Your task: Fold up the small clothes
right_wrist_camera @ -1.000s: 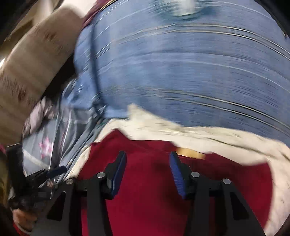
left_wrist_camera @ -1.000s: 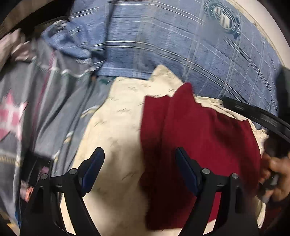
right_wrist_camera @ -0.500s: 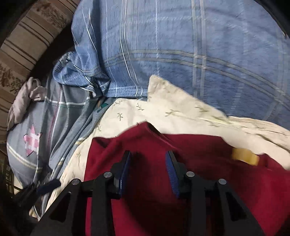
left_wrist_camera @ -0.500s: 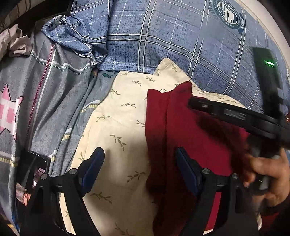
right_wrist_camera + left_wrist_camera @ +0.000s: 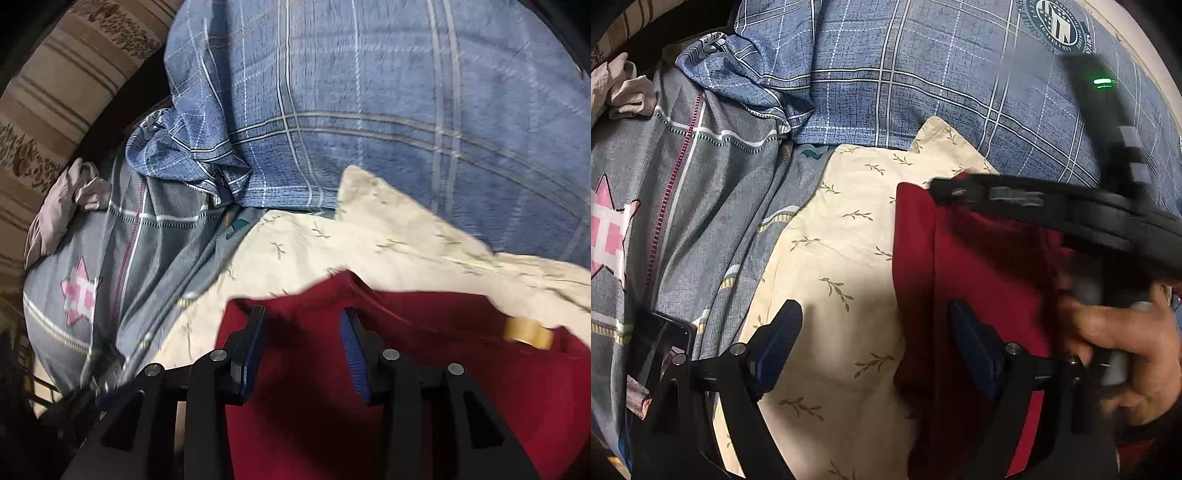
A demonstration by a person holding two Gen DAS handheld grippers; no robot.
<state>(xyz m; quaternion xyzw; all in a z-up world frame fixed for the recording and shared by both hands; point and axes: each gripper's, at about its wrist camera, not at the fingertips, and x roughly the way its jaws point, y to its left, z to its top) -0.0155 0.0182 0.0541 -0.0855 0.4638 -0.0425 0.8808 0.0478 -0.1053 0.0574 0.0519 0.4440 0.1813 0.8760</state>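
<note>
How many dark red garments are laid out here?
1: the dark red garment lies on the cream leaf-print cloth, under the right claw. More may be hidden.

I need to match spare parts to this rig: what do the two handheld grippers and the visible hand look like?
Both the left gripper and the right gripper have black angular frames with silver pivot bolts and ribbed blue finger pads. In the left view, the right unit's black body carries a green light. The bare hand shows no glove.

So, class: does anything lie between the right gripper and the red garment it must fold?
Nothing visible does. The right gripper hangs open directly over the red garment, which lies on the cream leaf-print cloth; no object shows between them.
</note>
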